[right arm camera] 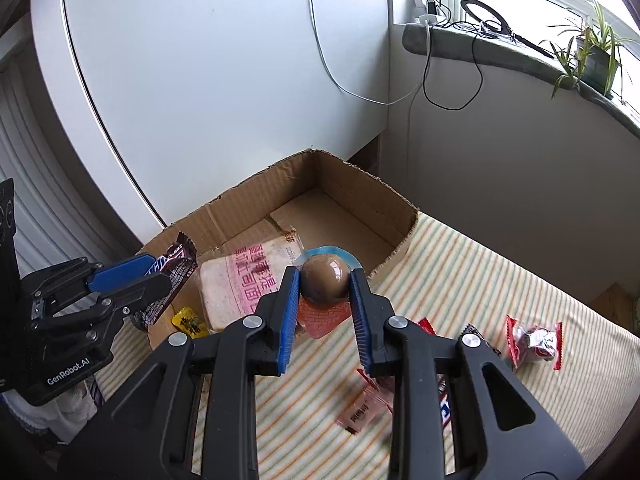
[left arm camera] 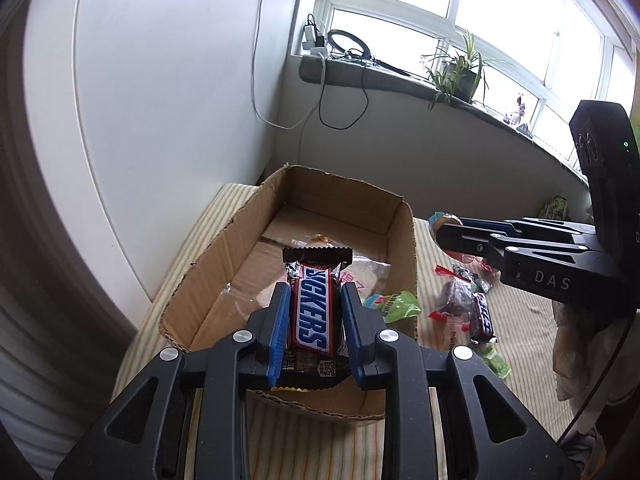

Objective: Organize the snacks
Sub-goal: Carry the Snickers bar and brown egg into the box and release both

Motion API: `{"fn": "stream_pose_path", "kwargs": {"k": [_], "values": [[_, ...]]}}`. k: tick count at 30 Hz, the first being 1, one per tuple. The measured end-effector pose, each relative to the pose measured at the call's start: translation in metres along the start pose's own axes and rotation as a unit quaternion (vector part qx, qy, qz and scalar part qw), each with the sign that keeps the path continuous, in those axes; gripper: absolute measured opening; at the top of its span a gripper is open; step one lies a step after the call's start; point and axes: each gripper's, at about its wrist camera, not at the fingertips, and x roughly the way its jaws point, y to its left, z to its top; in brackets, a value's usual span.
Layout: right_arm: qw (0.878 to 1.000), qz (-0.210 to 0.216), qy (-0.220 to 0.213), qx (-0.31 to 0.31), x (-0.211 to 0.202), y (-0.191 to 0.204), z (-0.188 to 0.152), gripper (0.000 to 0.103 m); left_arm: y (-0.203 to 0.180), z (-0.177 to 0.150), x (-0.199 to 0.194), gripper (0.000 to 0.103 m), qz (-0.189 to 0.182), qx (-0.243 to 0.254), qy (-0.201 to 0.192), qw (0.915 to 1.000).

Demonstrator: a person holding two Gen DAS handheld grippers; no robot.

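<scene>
My left gripper point(left arm camera: 315, 300) is shut on a Snickers bar point(left arm camera: 314, 308) and holds it above the open cardboard box point(left arm camera: 200, 276). In the right wrist view the left gripper point(right arm camera: 160, 276) and the bar point(right arm camera: 176, 272) hang over the box's near left corner. My right gripper point(right arm camera: 325, 280) is shut on a packaged brown egg point(right arm camera: 323, 278) and holds it above the box's point(right arm camera: 352, 196) right front rim. In the left wrist view the right gripper point(left arm camera: 444, 236) holds the egg point(left arm camera: 442, 220) just right of the box. A bread packet point(right arm camera: 248, 276) and a small yellow packet point(right arm camera: 188, 320) lie in the box.
Loose snacks lie on the striped cloth point(right arm camera: 460, 280) right of the box: a red-edged wrapped sweet point(right arm camera: 534, 340), a pink packet point(right arm camera: 362, 410), green packets point(left arm camera: 398, 304) and another chocolate bar point(left arm camera: 480, 312). A white cabinet point(right arm camera: 220, 80) stands behind the box. Cables hang from the windowsill point(right arm camera: 480, 48).
</scene>
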Motion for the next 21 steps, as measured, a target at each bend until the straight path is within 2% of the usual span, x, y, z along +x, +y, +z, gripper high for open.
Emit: {"fn": "stream_pose_path", "kwargs": {"k": [10,11,13,14,16,18,21], "values": [[1.0,0.017,0.019,0.0,0.03,0.013,0.005,0.027,0.009,0.0,0.007,0.025,0.005,-0.006,0.006,0.9999],[1.0,0.016,0.016,-0.001,0.029,0.014,0.005,0.029,0.01,0.0,0.007,0.025,0.007,-0.008,0.006,0.9999],[1.0,0.012,0.012,-0.003,0.026,0.014,0.005,0.045,0.009,0.001,0.008,0.025,0.008,-0.009,0.006,0.9999],[1.0,0.011,0.008,-0.003,0.023,0.014,0.006,0.056,0.008,0.001,0.008,0.027,0.009,-0.01,0.006,0.9999],[1.0,0.007,-0.002,-0.006,0.015,0.014,0.006,0.059,0.006,0.002,0.006,0.032,0.01,-0.009,0.003,0.9999],[1.0,0.004,-0.005,-0.007,0.011,0.014,0.007,0.059,0.003,0.002,0.002,0.044,0.012,-0.007,-0.003,0.9999],[1.0,0.0,-0.009,-0.003,0.002,0.01,0.006,0.059,0.0,0.003,-0.004,0.046,0.012,-0.006,-0.01,0.9999]]}}
